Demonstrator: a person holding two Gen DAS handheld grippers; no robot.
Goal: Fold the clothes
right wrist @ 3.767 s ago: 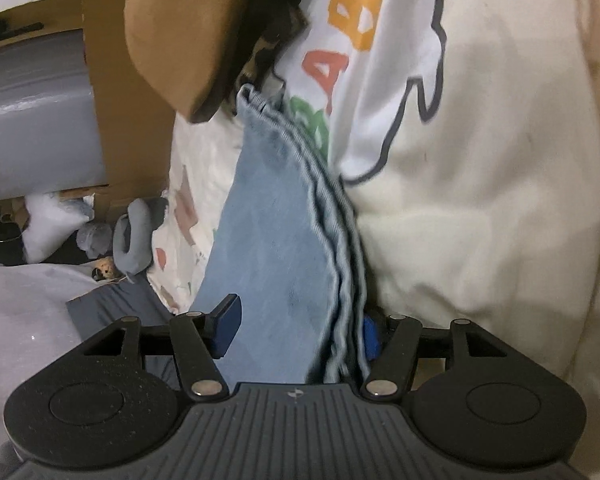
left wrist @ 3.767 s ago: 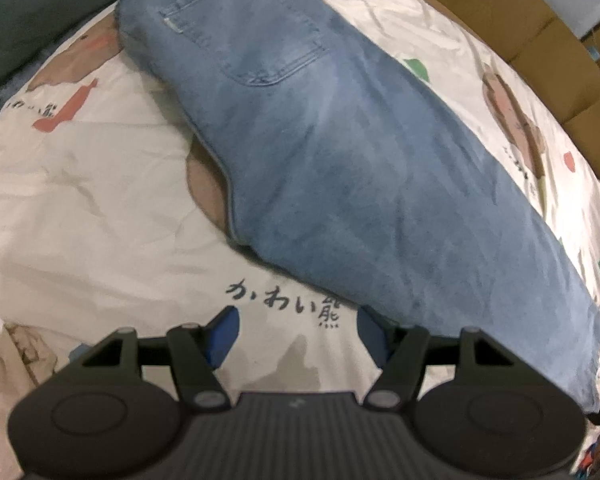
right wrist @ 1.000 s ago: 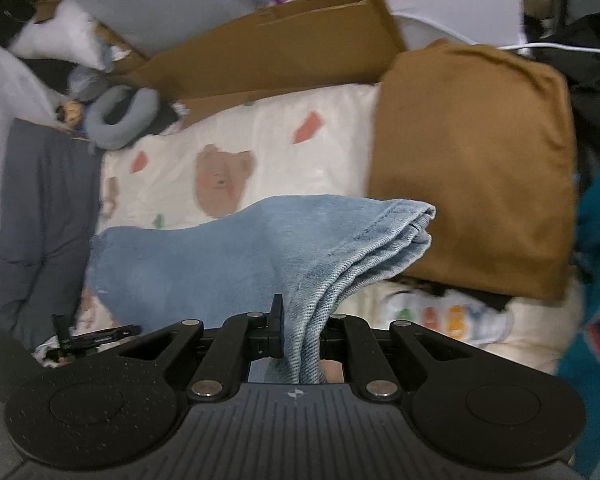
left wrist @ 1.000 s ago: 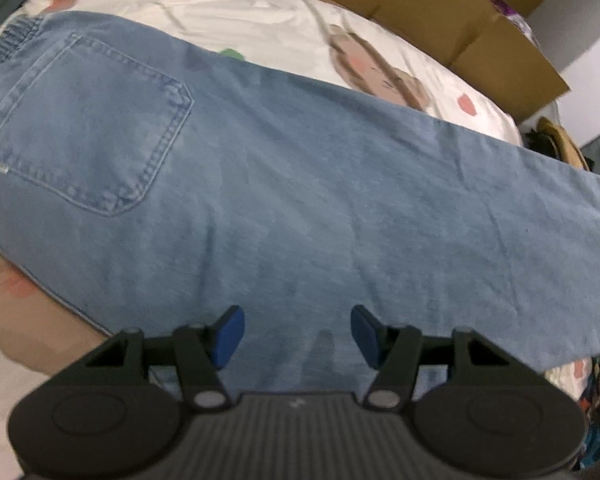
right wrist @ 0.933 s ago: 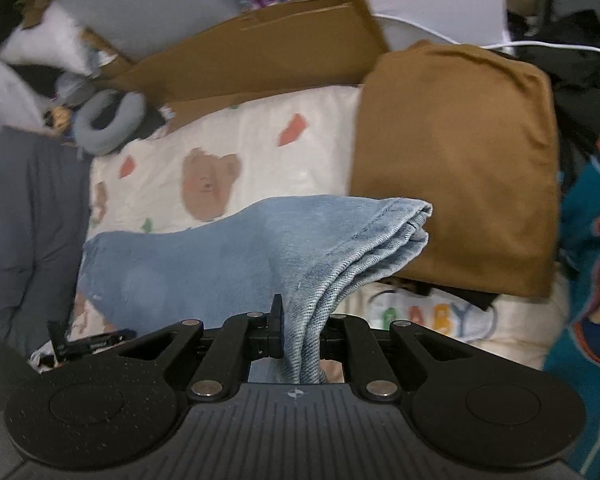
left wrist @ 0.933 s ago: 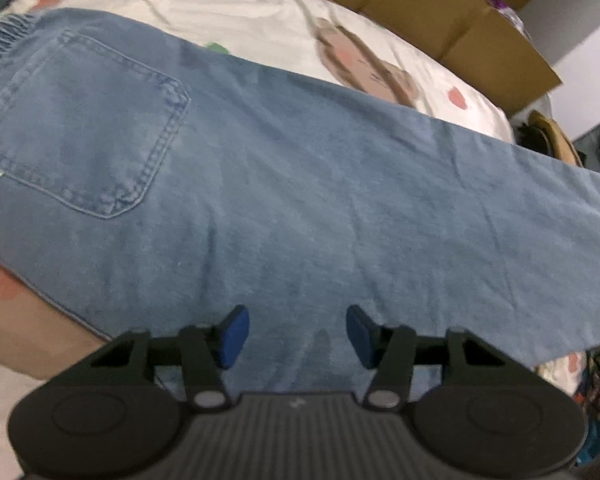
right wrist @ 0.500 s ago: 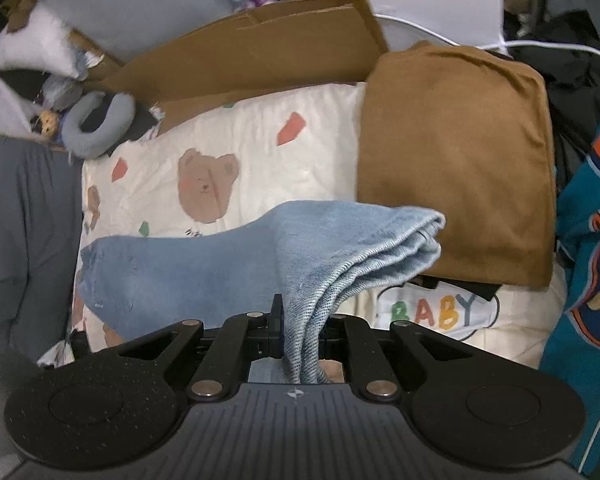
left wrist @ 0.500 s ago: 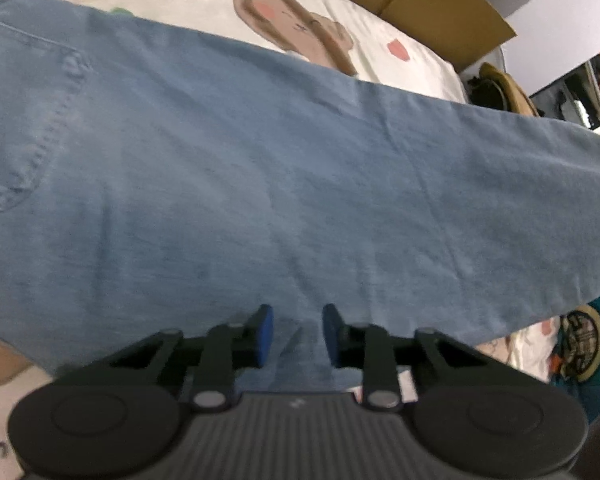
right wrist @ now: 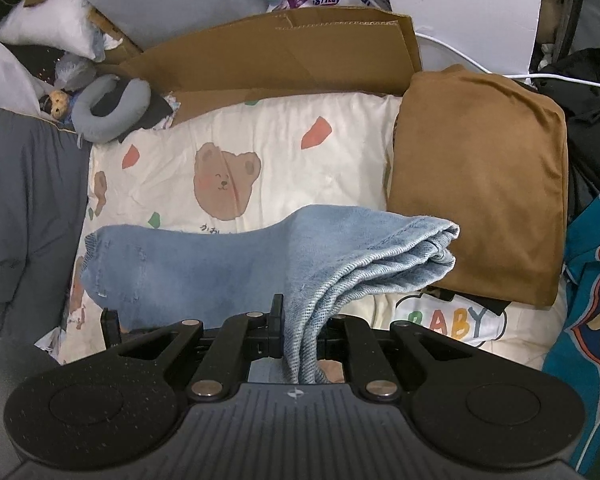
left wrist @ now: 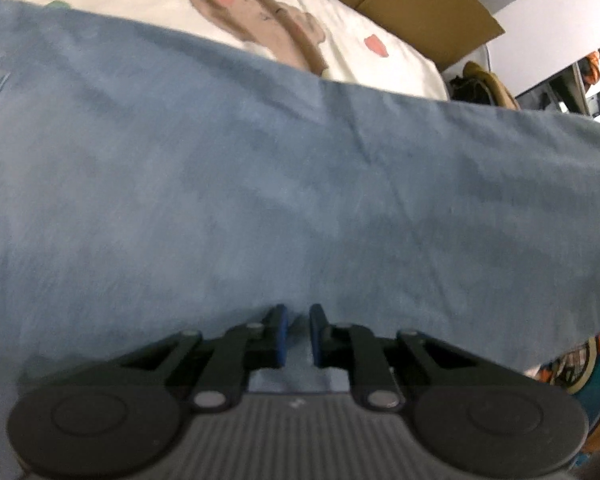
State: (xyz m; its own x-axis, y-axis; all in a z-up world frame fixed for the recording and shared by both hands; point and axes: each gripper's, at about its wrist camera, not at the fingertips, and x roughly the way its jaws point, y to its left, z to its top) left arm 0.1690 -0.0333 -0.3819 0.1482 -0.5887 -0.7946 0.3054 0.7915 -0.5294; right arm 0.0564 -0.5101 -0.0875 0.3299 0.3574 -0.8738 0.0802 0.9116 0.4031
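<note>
Light blue jeans (left wrist: 260,184) fill most of the left wrist view, spread over a cream bear-print sheet (left wrist: 300,8). My left gripper (left wrist: 298,334) has its jaws nearly closed on the near edge of the denim, around mid-leg. In the right wrist view the jeans (right wrist: 204,264) lie on the sheet (right wrist: 260,152) with the waistband at the left. My right gripper (right wrist: 300,330) is shut on the leg hems (right wrist: 412,256) and holds them lifted, the cuffs drooping to the right.
A folded brown garment (right wrist: 476,184) lies at the right on the bed, over a white "BABY" shirt (right wrist: 448,320). Teal printed cloth (right wrist: 592,288) is at far right. Cardboard (right wrist: 280,52) lines the back. A grey blanket (right wrist: 28,208) and neck pillow (right wrist: 108,108) lie left.
My left gripper moved in over the jeans and its jaws closed on the denim edge. My right gripper stayed shut on the hems, holding them raised.
</note>
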